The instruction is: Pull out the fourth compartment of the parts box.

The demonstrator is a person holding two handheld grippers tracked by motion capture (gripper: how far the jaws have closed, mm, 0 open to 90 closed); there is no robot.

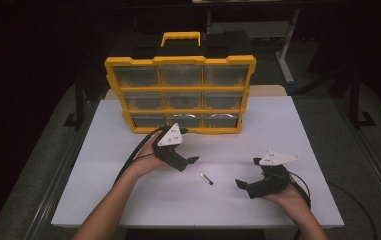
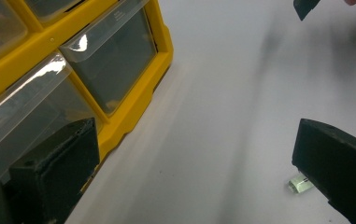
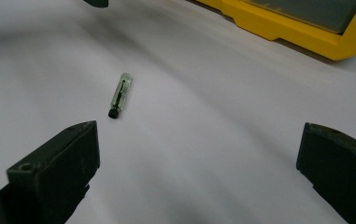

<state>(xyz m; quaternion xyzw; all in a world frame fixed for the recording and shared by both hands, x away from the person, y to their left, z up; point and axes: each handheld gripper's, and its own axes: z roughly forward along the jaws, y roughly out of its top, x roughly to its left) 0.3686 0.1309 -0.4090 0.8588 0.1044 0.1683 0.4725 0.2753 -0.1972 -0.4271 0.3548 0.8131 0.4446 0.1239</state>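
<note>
Lying flat on the white table, between both tongs and touched by neither: one small clear tube with a black cap, seemingly with a dark insert, contents too small to identify. Nearest, at the person's right: right gripper, held low over the table, jaws spread wide and empty, pointed toward the tube; tube ahead of its jaws and nearer the left-hand one in the right gripper view, well short of both. Next, at the person's left: left gripper, jaws likewise wide apart and holding nothing, tube end just peeking out beside one jaw in the left gripper view. Beyond the left gripper, close behind it: yellow drawer organiser, upright on the table, nine clear-fronted drawers in three rows, all apparently closed, carry handle on top; lower corner also near in the left gripper view, contents not readable through the fronts. Progress, judged: barely started; tube not yet picked up, no drawer yet pulled open. Remaining, likely: closing one gripper on the tube, opening a drawer with the other, dropping the tube in, shutting the drawer. Intended drawer not determinable.
</note>
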